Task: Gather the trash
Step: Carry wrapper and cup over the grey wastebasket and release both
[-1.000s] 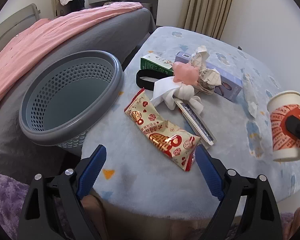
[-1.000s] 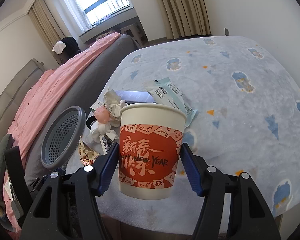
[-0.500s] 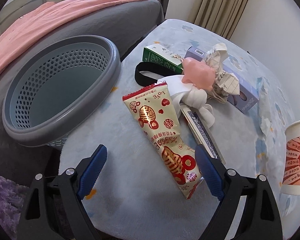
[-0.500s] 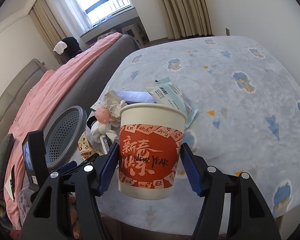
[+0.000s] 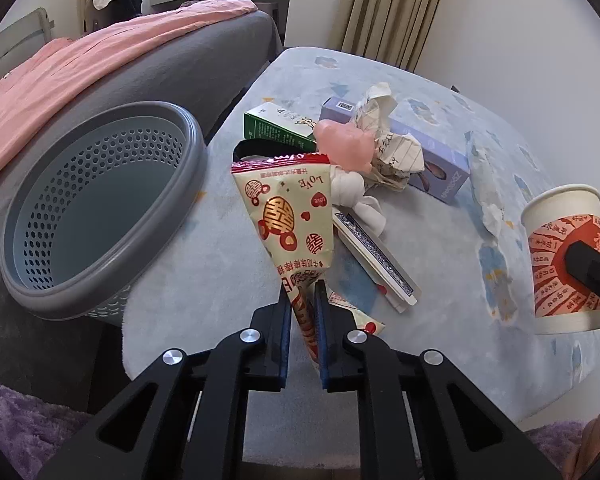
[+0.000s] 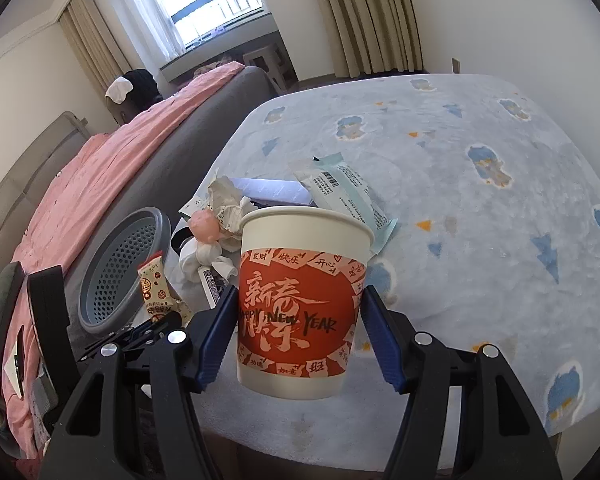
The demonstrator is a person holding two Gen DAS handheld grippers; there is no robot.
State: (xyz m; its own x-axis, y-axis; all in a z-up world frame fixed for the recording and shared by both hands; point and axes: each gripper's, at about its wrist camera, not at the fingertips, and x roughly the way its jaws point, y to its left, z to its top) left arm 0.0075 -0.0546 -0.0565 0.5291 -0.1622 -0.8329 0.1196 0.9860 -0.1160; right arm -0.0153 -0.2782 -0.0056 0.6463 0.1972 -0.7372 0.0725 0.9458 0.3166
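Observation:
My left gripper [image 5: 302, 292] is shut on the near end of a cream and red snack wrapper [image 5: 290, 216], which tilts up off the table; it also shows in the right wrist view [image 6: 153, 289]. A grey perforated trash basket [image 5: 96, 216] stands empty to the left, beside the table; it shows in the right wrist view too [image 6: 124, 272]. My right gripper [image 6: 300, 320] is shut on a red and white paper cup [image 6: 302, 308], held above the table's near edge; the cup shows at the right of the left wrist view [image 5: 564, 258].
A pile of trash lies on the blue blanketed table [image 5: 480, 360]: a green box [image 5: 278, 128], a purple box [image 5: 432, 160], crumpled paper [image 5: 392, 148], a pink lump [image 5: 346, 146], white tissue [image 5: 356, 196], a card pack [image 5: 374, 260], a plastic packet [image 6: 344, 192]. A bed with a pink cover [image 5: 80, 64] stands behind the basket.
My left gripper moved forward and shut on the wrapper's near end, lifting it. The right gripper still holds the cup in the same place.

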